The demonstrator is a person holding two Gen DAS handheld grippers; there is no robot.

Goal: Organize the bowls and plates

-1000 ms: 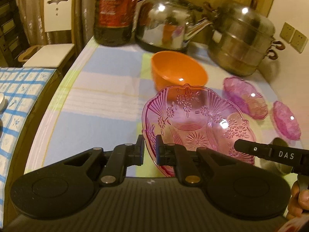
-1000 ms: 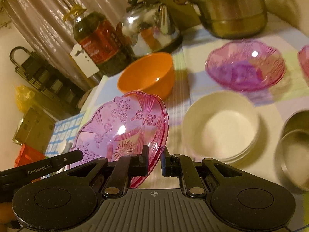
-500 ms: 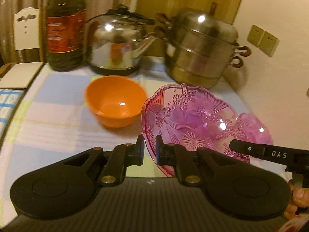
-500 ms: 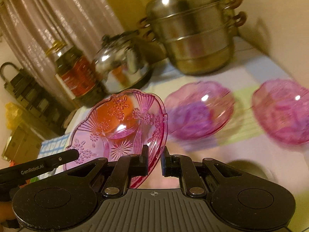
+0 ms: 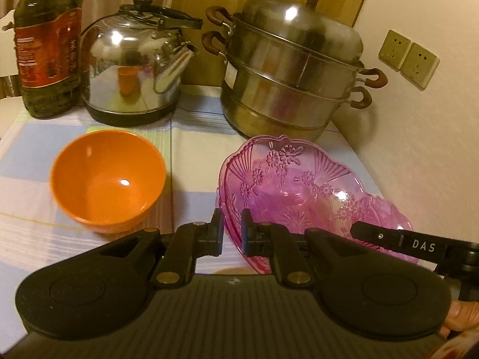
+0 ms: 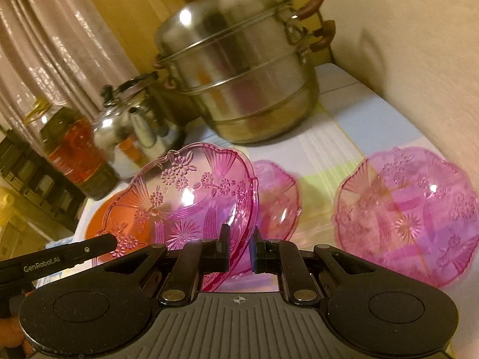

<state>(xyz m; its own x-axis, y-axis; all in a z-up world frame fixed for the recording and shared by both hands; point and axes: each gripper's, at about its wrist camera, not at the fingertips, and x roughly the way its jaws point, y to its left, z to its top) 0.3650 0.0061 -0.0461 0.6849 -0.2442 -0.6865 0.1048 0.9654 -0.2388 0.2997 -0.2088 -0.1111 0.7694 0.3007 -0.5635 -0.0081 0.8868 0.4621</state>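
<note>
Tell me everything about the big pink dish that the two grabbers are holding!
The pink dish is see-through, like glass or plastic, with a wavy scalloped rim and pressed flowers, fans and a starburst in it. It looks empty. It is tilted, held up above the table. The left gripper pinches one side of its rim and the right gripper pinches the other side, both shut on it. A smaller pink bowl sits just behind it, and an orange bowl stands to its left.

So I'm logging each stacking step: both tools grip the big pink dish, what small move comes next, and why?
Probably lower the big pink dish onto the pink bowl just behind it. Both the left tool and right tool clamp its rim, it hangs tilted above the table, and matching pink pieces suggest nesting.
</note>
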